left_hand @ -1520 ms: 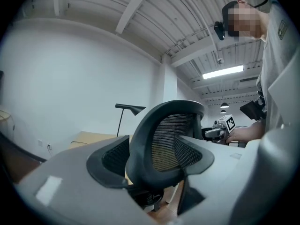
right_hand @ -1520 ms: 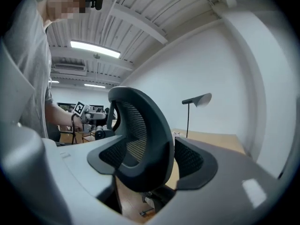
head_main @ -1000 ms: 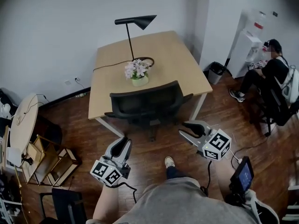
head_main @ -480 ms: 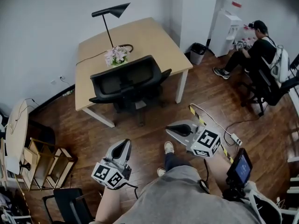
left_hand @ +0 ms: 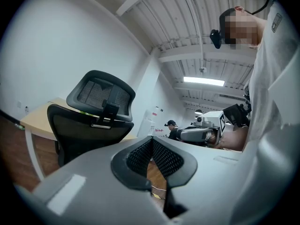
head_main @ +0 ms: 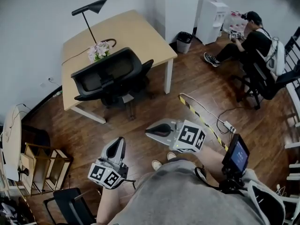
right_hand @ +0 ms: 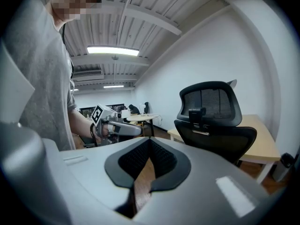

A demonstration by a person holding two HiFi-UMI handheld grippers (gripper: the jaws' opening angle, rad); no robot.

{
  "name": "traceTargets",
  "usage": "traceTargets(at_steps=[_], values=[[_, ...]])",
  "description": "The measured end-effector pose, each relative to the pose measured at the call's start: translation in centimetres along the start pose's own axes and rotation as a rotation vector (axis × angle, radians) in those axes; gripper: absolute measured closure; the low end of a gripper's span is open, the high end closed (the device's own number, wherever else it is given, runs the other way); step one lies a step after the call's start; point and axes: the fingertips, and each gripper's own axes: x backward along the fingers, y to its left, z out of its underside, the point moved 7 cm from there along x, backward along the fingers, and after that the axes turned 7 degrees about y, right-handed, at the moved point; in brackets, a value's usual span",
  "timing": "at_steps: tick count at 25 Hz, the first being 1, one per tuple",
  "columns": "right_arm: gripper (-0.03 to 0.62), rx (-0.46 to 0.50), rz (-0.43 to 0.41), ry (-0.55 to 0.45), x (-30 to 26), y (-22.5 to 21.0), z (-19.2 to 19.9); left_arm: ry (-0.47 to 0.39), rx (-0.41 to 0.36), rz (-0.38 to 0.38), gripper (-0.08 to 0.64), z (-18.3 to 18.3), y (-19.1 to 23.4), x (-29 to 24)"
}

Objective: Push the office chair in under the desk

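At the far left of the head view, a round white table (head_main: 11, 139) stands beside a wooden rack (head_main: 44, 165) on the dark wood floor. Further right, the desk (head_main: 136, 29) carries a black lamp (head_main: 89, 8) and a pot of flowers (head_main: 99, 50). The office chair (head_main: 108, 74) stands at the desk's near long edge, its backrest facing the person. How far the seat reaches under the top cannot be told.

The left gripper (head_main: 117, 142) hangs low in front of the person, pointing toward the chair but well apart from it. Its own view shows the pads pressed together with nothing between them. The right gripper (head_main: 150, 131) points left, also clear of the chair, its jaws likewise closed on nothing.

Right of it, a striped cable cover (head_main: 201, 121) crosses the floor. A waste bin (head_main: 184, 37) and a water dispenser (head_main: 211, 20) stand by the wall. At the far right is a seated person (head_main: 248, 41).
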Motion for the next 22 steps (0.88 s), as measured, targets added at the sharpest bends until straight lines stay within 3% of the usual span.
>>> traceTargets(at_steps=[10,16,22], values=[[0.586,-0.044,-0.025,0.041,-0.2,0.3,2.3,0.035,0.014,-0.013,0.558,1.4,-0.7,-0.5],[0.586,-0.069,-0.015,0.061,-0.1,0.0,2.8,0.063,-0.03,-0.094,0.558,1.6,-0.4,-1.0],[0.586,-0.071,-0.019,0.06,0.1,-0.6,2.9,0.056,-0.022,-0.111,0.558,1.3,-0.6,-1.6]])
